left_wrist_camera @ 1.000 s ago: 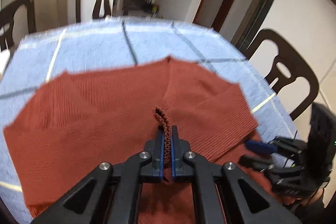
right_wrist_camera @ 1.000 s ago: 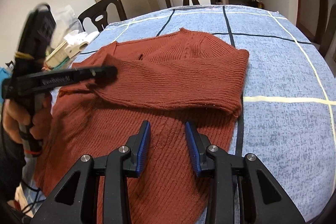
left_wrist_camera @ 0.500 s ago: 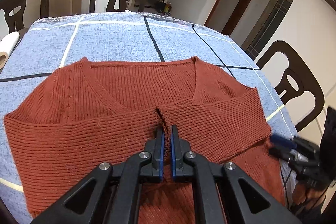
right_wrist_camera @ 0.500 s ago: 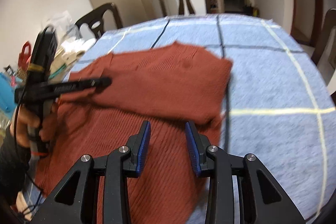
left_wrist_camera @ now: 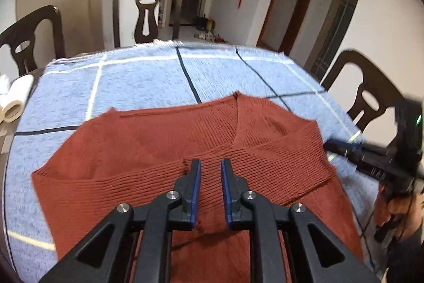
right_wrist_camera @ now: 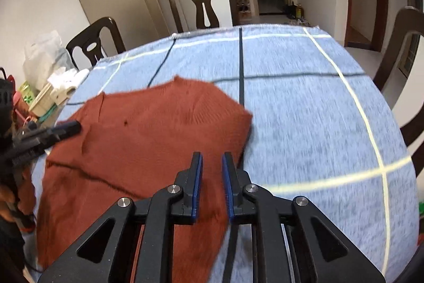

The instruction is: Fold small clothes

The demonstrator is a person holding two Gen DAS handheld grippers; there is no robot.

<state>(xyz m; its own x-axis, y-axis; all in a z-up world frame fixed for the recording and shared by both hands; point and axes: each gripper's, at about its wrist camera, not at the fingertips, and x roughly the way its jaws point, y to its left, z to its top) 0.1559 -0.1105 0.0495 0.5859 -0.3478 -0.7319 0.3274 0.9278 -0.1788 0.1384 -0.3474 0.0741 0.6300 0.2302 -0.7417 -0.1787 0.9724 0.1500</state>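
Now the rust-red knit sweater (left_wrist_camera: pixel 164 158) lies sleeves-folded on the blue checked tablecloth (left_wrist_camera: pixel 137 81). Left gripper (left_wrist_camera: pixel 210 169) opening, empty; right gripper (right_wrist_camera: pixel 212 163) closing, empty. Next, pinch both hem corners evenly.

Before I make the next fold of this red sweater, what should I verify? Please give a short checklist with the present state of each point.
1. Left tool free of the sweater: ok. Its jaws are opening, with nothing between them.
2. Right tool free: ok. Its jaws are closing with nothing between them; the sweater's side edge lies below.
3. Left sleeve folded across the body: ok.
4. Right sleeve folded across the body: ok.
5. Hem flat on the tablecloth: cannot tell, the tools hide it.
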